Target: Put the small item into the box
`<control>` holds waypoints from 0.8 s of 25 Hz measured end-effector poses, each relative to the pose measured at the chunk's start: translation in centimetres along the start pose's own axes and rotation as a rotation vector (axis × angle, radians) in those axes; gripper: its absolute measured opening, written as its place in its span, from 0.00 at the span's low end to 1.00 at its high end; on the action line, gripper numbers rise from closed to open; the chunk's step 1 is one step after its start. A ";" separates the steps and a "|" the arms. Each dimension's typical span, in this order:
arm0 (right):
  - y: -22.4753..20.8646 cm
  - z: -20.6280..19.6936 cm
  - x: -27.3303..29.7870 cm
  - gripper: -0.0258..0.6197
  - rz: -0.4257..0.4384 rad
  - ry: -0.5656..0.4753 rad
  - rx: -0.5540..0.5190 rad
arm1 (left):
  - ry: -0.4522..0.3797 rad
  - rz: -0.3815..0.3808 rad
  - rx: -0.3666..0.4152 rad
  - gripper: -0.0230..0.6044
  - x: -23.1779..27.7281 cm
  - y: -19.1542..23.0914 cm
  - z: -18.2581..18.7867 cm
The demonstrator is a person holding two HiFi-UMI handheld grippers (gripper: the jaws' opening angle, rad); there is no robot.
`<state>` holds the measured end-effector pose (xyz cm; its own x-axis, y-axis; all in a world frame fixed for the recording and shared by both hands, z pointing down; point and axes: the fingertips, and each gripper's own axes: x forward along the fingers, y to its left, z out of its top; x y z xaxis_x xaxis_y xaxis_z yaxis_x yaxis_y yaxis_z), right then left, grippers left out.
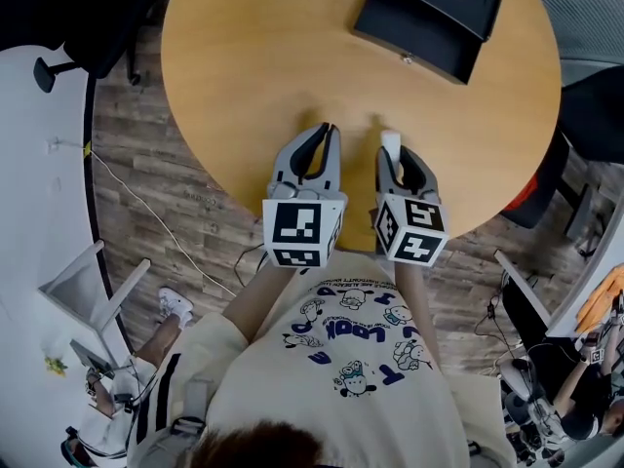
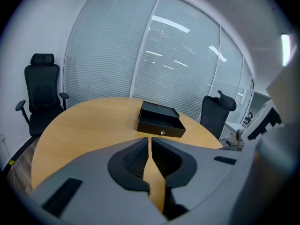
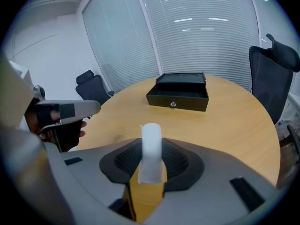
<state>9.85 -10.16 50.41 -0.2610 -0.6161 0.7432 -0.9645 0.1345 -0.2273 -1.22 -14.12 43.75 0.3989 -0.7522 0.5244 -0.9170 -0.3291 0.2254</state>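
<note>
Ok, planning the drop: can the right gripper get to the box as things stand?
Probably yes: only bare table lies between the right gripper, shut on the white item, and the open box.

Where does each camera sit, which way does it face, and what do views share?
Head view: on the person's head, steeply down at table, black box, left tool, right tool, own shirt.
Left gripper view: on left tool, along its shut jaws toward black box.
Right gripper view: on right tool, along jaws clamping small white item, toward black box.
Shared by all: black box, table.
</note>
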 end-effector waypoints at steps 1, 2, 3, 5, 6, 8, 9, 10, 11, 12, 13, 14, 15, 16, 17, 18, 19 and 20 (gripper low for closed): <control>-0.2 0.5 -0.1 0.27 -0.004 -0.010 -0.002 | -0.008 0.000 0.004 0.09 0.0 -0.1 0.4; -0.3 0.9 -0.3 0.27 -0.008 -0.019 -0.003 | -0.015 -0.001 0.007 0.09 0.0 -0.1 0.8; -0.5 1.4 -0.4 0.27 -0.011 -0.028 -0.005 | -0.022 -0.002 0.008 0.09 0.1 -0.2 1.2; -0.7 2.4 -0.7 0.27 -0.017 -0.046 -0.009 | -0.034 -0.005 0.003 0.09 0.2 -0.3 2.1; -0.9 2.9 -0.8 0.27 -0.020 -0.055 -0.011 | -0.042 -0.005 0.002 0.09 0.3 -0.4 2.6; -1.2 4.0 -1.1 0.27 -0.024 -0.074 -0.011 | -0.059 -0.005 0.010 0.09 0.6 -0.6 3.6; -1.4 4.4 -1.2 0.27 -0.026 -0.083 -0.009 | -0.066 -0.006 0.017 0.09 0.8 -0.6 4.1; -1.5 4.9 -1.2 0.27 -0.027 -0.091 -0.008 | -0.071 -0.007 0.023 0.09 1.0 -0.7 4.5; -1.6 5.3 -1.2 0.27 -0.029 -0.098 -0.008 | -0.073 -0.008 0.026 0.09 1.2 -0.7 4.9; -1.6 5.8 -1.2 0.27 -0.030 -0.106 -0.010 | -0.075 -0.010 0.027 0.09 1.4 -0.6 5.3; -1.6 6.3 -1.1 0.27 -0.033 -0.113 -0.012 | -0.077 -0.011 0.027 0.09 1.6 -0.5 5.8; -1.6 6.9 -1.1 0.27 -0.036 -0.120 -0.014 | -0.081 -0.013 0.026 0.09 1.8 -0.4 6.2; -1.7 7.4 -1.0 0.27 -0.039 -0.128 -0.015 | -0.084 -0.016 0.027 0.09 2.0 -0.4 6.6; -1.8 8.0 -1.0 0.27 -0.042 -0.137 -0.015 | -0.087 -0.019 0.028 0.09 2.2 -0.4 7.0; -2.0 8.5 -1.0 0.27 -0.045 -0.146 -0.015 | -0.091 -0.021 0.031 0.09 2.4 -0.4 7.3; -2.1 9.1 -0.9 0.27 -0.048 -0.156 -0.014 | -0.096 -0.022 0.033 0.09 2.7 -0.4 7.7; -2.2 9.6 -0.8 0.27 -0.050 -0.164 -0.013 | -0.101 -0.021 0.033 0.09 2.9 -0.3 8.0; -2.3 10.2 -0.6 0.27 -0.052 -0.172 -0.013 | -0.104 -0.020 0.031 0.09 3.2 -0.1 8.3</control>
<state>12.65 -18.00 44.04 -0.2011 -0.7462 0.6346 -0.9772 0.1081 -0.1826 0.23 -21.21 38.63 0.4168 -0.8001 0.4313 -0.9089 -0.3610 0.2087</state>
